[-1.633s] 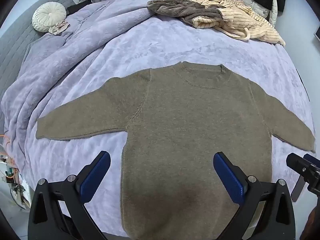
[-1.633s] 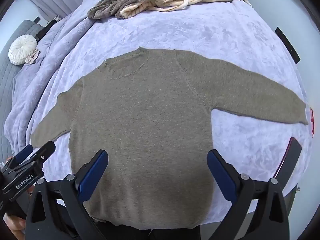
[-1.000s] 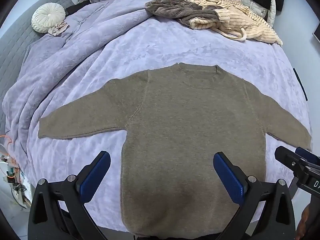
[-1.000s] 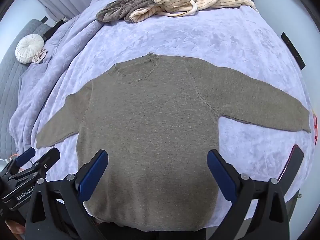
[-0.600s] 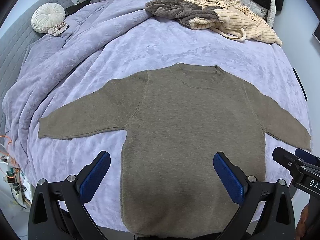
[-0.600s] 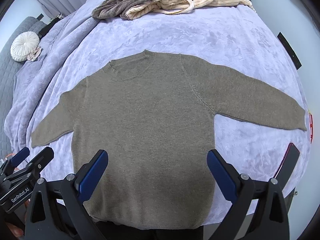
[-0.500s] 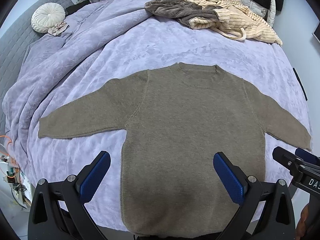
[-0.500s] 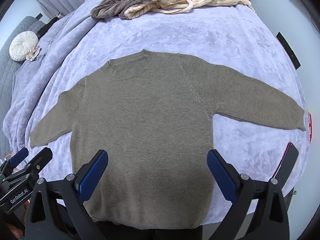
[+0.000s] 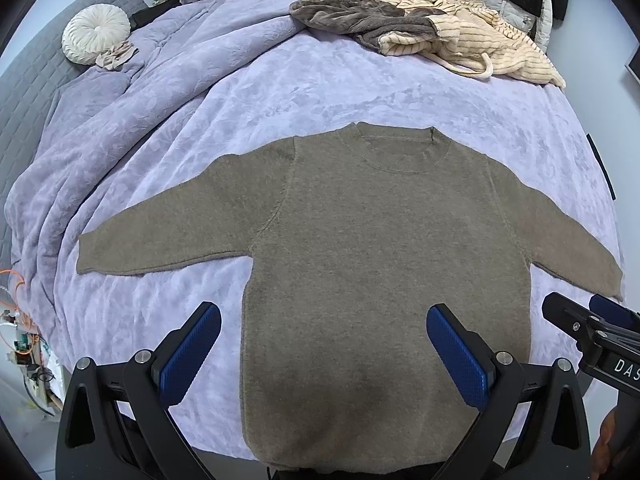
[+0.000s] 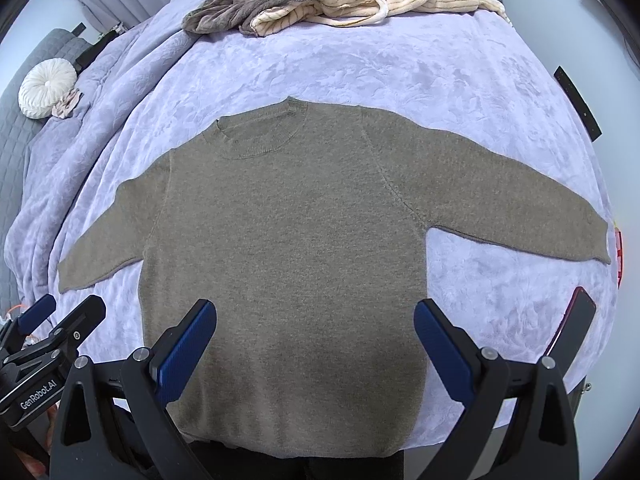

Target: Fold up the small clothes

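Note:
An olive-brown knit sweater (image 9: 376, 248) lies flat, face up, on the lilac bedspread (image 9: 320, 80), sleeves spread out to both sides, hem at the near edge of the bed. It also shows in the right wrist view (image 10: 288, 248). My left gripper (image 9: 324, 344) is open and empty, held above the sweater's lower part. My right gripper (image 10: 314, 340) is open and empty, also above the lower part. Each gripper shows at the edge of the other's view: the right one (image 9: 592, 332) at the right, the left one (image 10: 52, 332) at the left.
A pile of clothes, grey-brown fleece (image 9: 360, 16) and cream striped knit (image 9: 480, 44), lies at the far side of the bed. A round white cushion (image 9: 96, 38) sits at the far left by a grey headboard. A dark phone-like object (image 10: 572, 324) lies at the bed's right edge.
Both grippers have shifted only slightly above the sweater; the right view moved closer to it. The sweater has not moved and both grippers stay open.

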Available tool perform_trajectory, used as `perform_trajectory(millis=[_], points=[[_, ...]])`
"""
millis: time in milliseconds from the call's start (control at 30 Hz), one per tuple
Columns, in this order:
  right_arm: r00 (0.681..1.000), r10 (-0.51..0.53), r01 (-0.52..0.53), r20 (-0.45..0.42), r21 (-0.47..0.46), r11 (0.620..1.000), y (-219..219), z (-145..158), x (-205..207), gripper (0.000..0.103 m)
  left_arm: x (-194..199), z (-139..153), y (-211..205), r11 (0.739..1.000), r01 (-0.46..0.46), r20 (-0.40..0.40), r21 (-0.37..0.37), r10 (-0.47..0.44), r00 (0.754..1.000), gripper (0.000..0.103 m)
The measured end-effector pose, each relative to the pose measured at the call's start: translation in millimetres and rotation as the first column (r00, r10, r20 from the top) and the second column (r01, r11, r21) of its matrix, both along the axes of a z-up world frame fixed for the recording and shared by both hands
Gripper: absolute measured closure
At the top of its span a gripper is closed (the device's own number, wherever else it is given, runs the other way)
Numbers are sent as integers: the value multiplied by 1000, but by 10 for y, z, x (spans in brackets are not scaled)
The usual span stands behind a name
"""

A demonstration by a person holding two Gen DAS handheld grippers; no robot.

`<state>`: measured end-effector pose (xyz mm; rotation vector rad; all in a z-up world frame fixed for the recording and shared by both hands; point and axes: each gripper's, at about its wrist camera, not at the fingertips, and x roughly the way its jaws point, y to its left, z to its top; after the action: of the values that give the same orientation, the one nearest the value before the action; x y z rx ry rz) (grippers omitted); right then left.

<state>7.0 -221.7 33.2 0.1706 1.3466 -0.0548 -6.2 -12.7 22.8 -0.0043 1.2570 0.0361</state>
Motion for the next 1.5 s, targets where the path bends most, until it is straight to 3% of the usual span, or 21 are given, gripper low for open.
perform_trajectory(millis=[1500], points=[[1000,23,-23,-9,-51,998,58,-25,-38,3,-25,-41,91,1000,-17,-21,-15,16,1000,0]])
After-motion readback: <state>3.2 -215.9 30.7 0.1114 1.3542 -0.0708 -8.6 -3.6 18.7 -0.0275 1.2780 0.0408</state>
